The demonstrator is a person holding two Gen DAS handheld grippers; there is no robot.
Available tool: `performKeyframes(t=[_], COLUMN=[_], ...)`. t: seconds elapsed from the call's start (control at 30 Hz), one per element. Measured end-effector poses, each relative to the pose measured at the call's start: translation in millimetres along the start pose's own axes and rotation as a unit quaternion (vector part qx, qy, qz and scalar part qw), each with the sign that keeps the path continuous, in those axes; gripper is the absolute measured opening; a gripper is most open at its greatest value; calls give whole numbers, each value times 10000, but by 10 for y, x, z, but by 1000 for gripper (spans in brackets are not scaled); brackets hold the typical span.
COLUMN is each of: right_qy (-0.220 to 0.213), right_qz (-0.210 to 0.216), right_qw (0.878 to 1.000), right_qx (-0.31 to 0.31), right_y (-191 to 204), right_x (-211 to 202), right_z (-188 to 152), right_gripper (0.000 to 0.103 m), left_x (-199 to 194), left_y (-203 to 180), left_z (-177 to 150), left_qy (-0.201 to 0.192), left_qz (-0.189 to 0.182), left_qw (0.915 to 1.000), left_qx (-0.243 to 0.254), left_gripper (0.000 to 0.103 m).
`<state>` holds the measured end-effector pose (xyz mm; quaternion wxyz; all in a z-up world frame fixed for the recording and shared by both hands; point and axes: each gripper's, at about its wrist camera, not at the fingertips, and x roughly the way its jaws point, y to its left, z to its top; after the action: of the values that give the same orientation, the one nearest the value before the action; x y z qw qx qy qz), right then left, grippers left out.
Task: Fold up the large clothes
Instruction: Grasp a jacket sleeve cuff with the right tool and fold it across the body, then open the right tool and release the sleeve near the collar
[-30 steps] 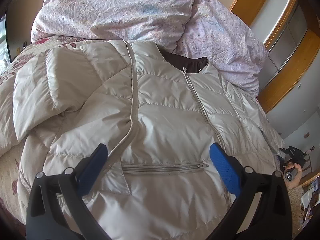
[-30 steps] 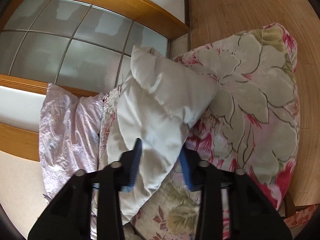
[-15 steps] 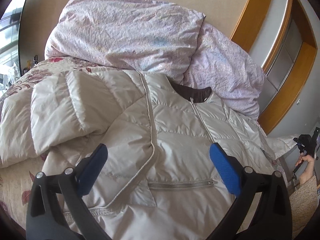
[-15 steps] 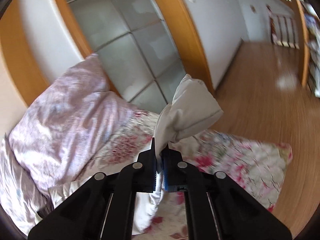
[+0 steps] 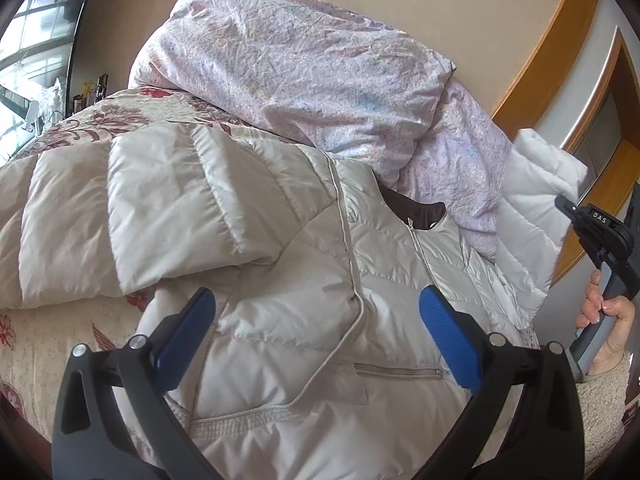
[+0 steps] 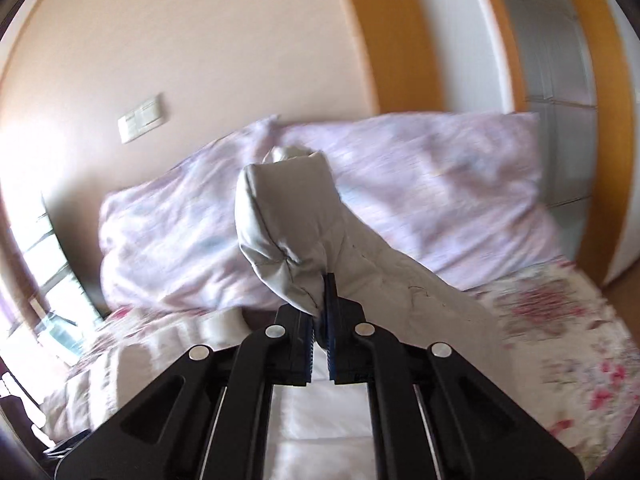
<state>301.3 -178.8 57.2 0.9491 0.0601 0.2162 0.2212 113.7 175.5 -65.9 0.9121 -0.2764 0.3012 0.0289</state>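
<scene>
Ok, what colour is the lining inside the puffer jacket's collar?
Dark brown lining, clearest in the left wrist view.

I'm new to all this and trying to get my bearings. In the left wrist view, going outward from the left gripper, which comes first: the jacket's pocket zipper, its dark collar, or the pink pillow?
1. Pocket zipper, low, between the left gripper's open jaws.
2. Dark collar, mid-picture, right of centre.
3. Pink pillow, at the top, against the wall.

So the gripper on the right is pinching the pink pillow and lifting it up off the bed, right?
Not the pillow. The right gripper is shut on a sleeve of the cream puffy jacket and holds it up off the bed; the right wrist view shows the fabric pinched between its blue pads. The pink pillow just lies behind it, untouched.
</scene>
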Motion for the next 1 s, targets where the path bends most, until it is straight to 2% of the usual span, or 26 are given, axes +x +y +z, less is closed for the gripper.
performKeyframes(t=[0.07,0.2,0.3,0.37,0.43,0.47,0.53,0.57,0.6,0.67,0.7,0.77,0.83,0.9,1.0], right_qy=[286,871,1252,1485,1654,1726,1924,1982,1974,1895,1912,1887,1704,1432,1403], right_qz=[129,90,-96,-333,-652,-904,-1236,-1265,-1235,-1063,-811,-165,75,-81,-601], right_qw=[9993,9955,9906,9833,9705,9577,9253,9155,9093,9054,9107,9375,9611,9793,9840], right_qx=[-183,-373,-550,-997,-1631,-2117,-3026,-3264,-3448,-3649,-3571,-2921,-2173,-1430,-918], right_y=[227,525,707,843,1020,1133,1322,1361,1394,1461,1472,1386,1231,1009,800], right_x=[204,601,767,873,968,1001,1052,1069,1047,893,805,636,563,619,873], right_z=[-129,-454,-784,-996,-1188,-1321,-1579,-1660,-1733,-1765,-1728,-1552,-1315,-1082,-944], right_gripper=[5,5,5,5,8,10,18,30,37,37,37,38,38,38,38], left_x=[-75,-231,-285,-297,-309,-314,-319,-320,-325,-350,-376,-417,-475,-528,-584], left_y=[65,208,328,414,490,528,599,630,656,715,747,796,871,942,1022], left_z=[16,51,58,63,64,61,54,52,47,44,44,43,40,30,7], left_qy=[-65,-283,-288,-278,-274,-272,-219,-182,-153,-125,-149,-199,-272,-337,-372], left_qz=[-30,114,173,230,270,277,258,238,231,271,308,376,407,430,451], left_qw=[9999,9994,9990,9986,9982,9978,9972,9970,9967,9961,9958,9951,9941,9928,9911], left_qx=[-87,-182,-288,-382,-470,-531,-663,-715,-759,-831,-852,-893,-972,-1066,-1196], left_gripper=[101,101,101,101,101,101,101,101,101,101,101,101,101,101,101])
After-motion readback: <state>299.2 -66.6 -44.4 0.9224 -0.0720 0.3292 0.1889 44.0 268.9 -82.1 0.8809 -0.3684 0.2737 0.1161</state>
